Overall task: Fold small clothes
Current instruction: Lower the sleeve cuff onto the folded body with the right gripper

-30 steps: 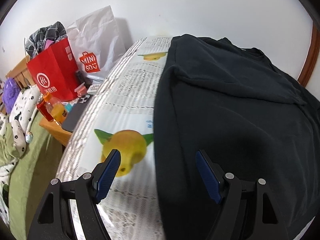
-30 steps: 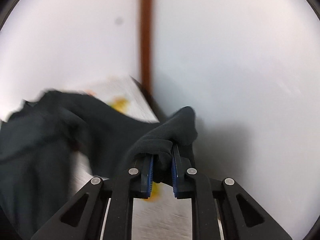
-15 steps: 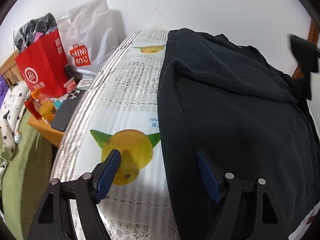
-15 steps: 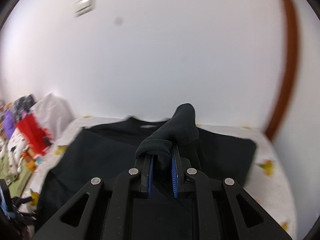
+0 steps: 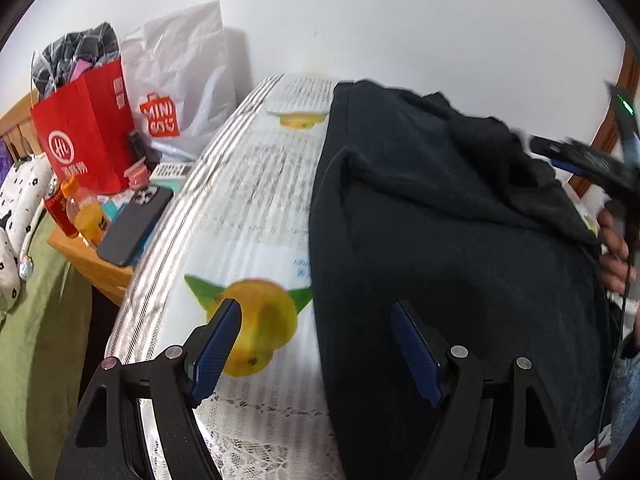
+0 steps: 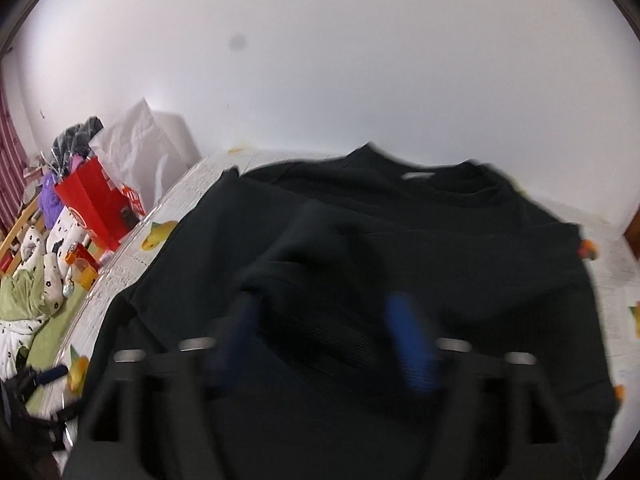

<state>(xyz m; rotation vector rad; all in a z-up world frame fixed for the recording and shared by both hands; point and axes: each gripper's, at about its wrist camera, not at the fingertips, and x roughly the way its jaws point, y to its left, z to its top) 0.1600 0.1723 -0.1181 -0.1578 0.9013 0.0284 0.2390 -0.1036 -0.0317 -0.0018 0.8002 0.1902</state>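
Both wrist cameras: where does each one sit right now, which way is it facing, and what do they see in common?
Left wrist: on the left gripper, open, angled down over the black sweatshirt's left edge and the fruit-print tablecloth; a hand and the right gripper show at right.
Right wrist: on the right gripper, looking down across the sweatshirt toward its collar and the wall; jaws just opened around the folded-in sleeve.
Shared: sweatshirt, tablecloth, red bag.
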